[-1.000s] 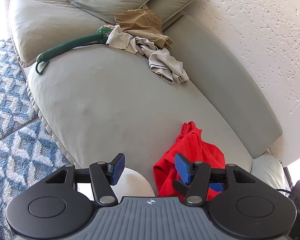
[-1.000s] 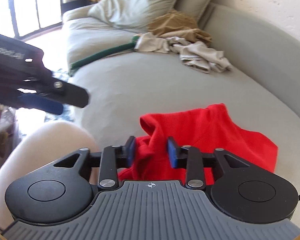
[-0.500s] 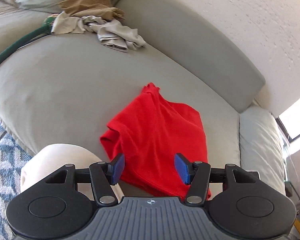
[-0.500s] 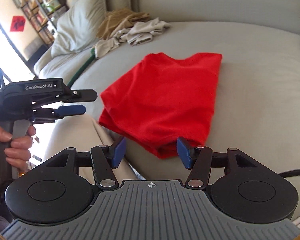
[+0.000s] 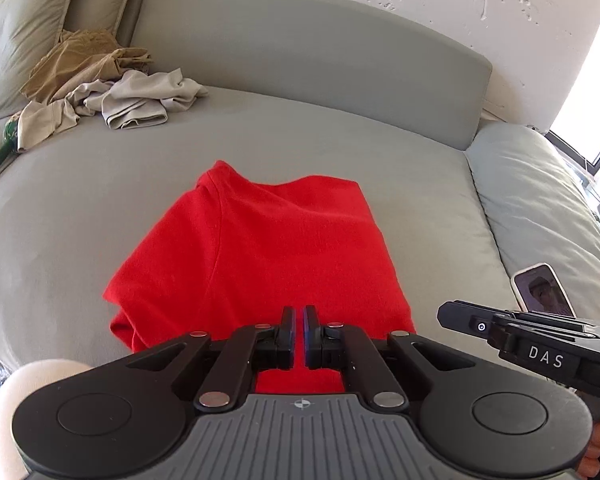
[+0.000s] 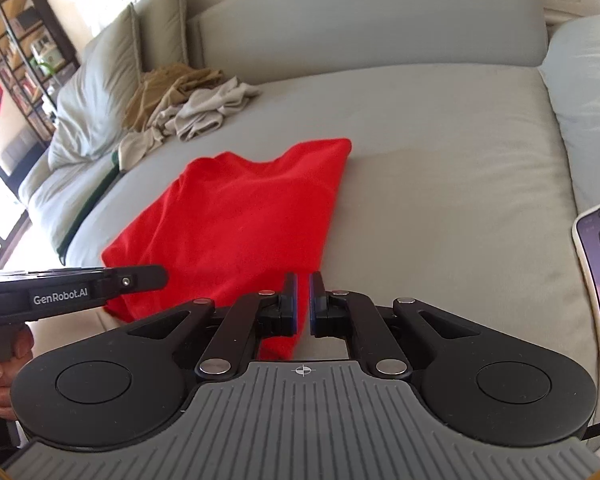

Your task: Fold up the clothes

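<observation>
Shirt (image 5: 260, 252) near sofa (image 5: 340, 132) front edge; open cushion right.

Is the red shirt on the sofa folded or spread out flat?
Folded: the red shirt lies doubled over lengthwise on the sofa, one sleeve seam showing on top.

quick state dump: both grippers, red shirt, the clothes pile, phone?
left gripper: shut on red shirt's near hem
right gripper: shut at red shirt's near corner; grip unclear
red shirt: partly folded, flat on sofa
clothes pile: crumpled, unfolded, at sofa's far left
phone: screen lit, lying on sofa's right side
</observation>
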`<state>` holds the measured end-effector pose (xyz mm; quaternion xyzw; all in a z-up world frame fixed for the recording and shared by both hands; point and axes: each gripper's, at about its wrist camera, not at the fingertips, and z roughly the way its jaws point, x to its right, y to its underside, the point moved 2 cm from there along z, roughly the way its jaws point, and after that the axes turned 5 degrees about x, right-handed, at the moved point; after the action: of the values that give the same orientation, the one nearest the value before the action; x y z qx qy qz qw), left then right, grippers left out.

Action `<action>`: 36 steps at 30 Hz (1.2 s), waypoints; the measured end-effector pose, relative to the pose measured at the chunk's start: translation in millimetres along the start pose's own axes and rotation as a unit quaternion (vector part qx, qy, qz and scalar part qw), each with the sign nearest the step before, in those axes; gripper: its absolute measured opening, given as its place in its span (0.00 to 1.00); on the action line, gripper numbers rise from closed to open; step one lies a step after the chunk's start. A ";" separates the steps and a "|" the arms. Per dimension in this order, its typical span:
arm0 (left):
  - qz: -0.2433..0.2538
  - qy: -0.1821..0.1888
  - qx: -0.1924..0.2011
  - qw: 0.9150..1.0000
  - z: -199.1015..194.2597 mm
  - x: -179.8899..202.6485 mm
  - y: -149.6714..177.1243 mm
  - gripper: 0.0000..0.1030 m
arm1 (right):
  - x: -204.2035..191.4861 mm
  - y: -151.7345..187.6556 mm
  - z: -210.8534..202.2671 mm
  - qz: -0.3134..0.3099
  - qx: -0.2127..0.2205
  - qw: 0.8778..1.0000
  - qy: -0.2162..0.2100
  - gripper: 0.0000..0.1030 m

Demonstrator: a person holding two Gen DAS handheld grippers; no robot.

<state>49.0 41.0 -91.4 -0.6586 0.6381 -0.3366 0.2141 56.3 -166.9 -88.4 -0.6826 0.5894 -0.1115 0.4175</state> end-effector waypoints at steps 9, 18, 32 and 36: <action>-0.029 -0.091 -0.068 0.993 28.7 -36.1 11.9 0.06 | -32.3 18.5 54.2 -0.094 -0.094 0.991 0.009 0.09; -0.069 -0.013 -0.049 0.996 -4.0 -44.6 -21.5 0.09 | -2.5 1.2 -6.8 -0.052 -0.068 0.996 -0.028 0.27; -0.055 -0.032 -0.018 0.998 126.1 -57.3 -74.3 0.06 | 25.4 -79.0 130.6 0.033 -0.030 0.994 -0.103 0.17; -0.122 -0.064 -0.019 0.990 134.9 -78.3 -65.8 0.10 | 26.5 -77.4 186.9 0.030 -0.074 0.991 -0.108 0.10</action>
<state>194.6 104.3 -149.9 -0.7557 0.5441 -0.3053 0.1992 239.3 -112.0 -160.2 -0.7018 0.5673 0.0196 0.4305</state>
